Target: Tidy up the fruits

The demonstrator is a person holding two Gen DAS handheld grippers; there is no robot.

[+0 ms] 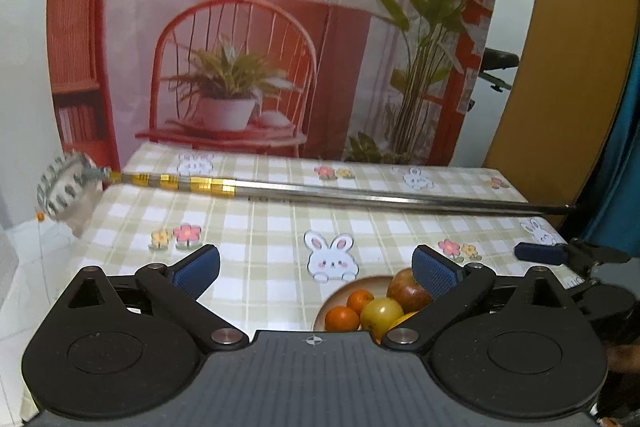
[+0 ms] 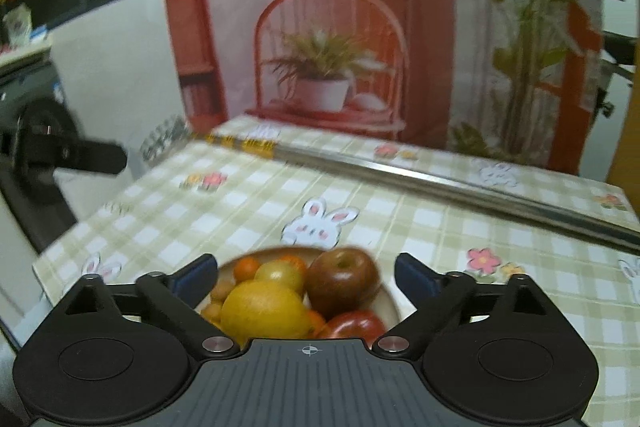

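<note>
On the checked bench (image 2: 420,227) the plate (image 2: 390,297) is heaped with fruit (image 2: 264,311), both the left gripper (image 1: 316,267) and right gripper (image 2: 306,277) gaping empty above it; a careless nudge could roll the top pieces off.

A: Table cover?
B: Checked tablecloth (image 1: 260,227), green and white, printed with rabbits and flowers.
A: Anything lying on it?
B: Long metal pole (image 1: 360,195), gold bands near one end.
A: Behind?
B: Printed backdrop (image 1: 240,47): red chair, potted plant, lamp.
</note>
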